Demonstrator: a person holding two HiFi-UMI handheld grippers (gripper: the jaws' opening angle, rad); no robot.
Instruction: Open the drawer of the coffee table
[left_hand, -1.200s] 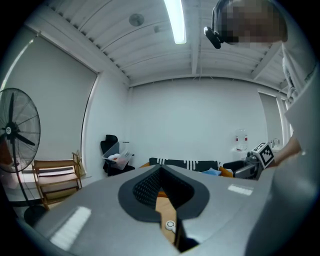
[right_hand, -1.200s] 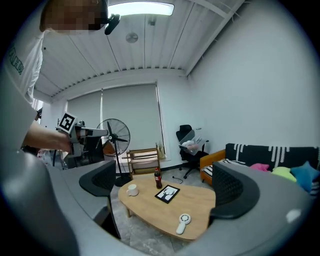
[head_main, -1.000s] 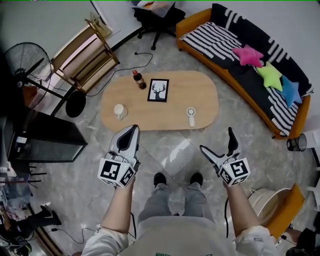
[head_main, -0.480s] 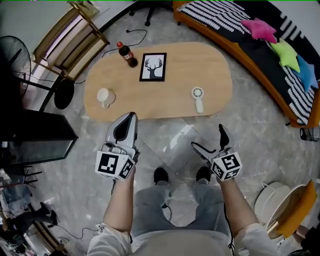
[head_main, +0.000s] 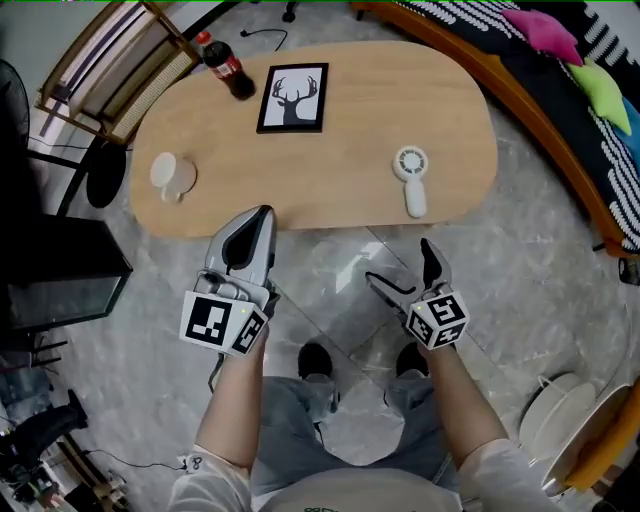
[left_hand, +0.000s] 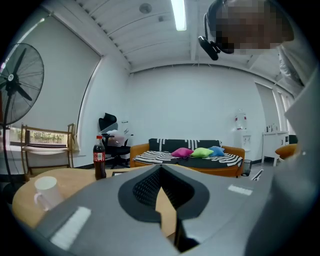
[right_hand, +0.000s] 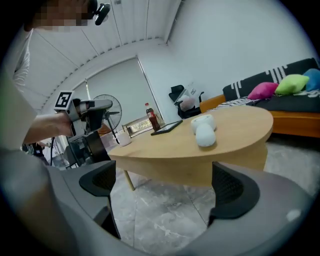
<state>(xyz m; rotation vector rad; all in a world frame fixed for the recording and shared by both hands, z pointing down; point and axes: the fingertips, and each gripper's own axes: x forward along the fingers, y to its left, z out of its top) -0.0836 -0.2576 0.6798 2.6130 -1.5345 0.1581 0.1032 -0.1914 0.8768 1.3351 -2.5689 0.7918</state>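
Well, you held both grippers low in front of the counter (head_main: 360, 140), along its near long edge. Your left gripper (head_main: 262, 213) pointed at that edge left of its middle, its tip right at the rim; whether it touched I couldn't tell. Its fingers (left_hand: 150, 187) were pressed together with nothing between them. Your right gripper (head_main: 400, 264) hung over the grey floor tiles (head_main: 330, 280), apart from the edge and further right. Its fingers (right_hand: 231, 192) were spread wide and empty. Between them its own view showed the tiles and the counter's near side, where a wooden panel (right_hand: 220, 169) ran under the top. Whether that panel was the drawer I couldn't tell. On the counter, a white mug (head_main: 172, 176) stood near the left end and a cola bottle (head_main: 222, 66) stood at the far left edge. A deer picture (head_main: 293, 98) lay just beside the bottle, and a white handheld fan (head_main: 411, 173) lay toward the right end
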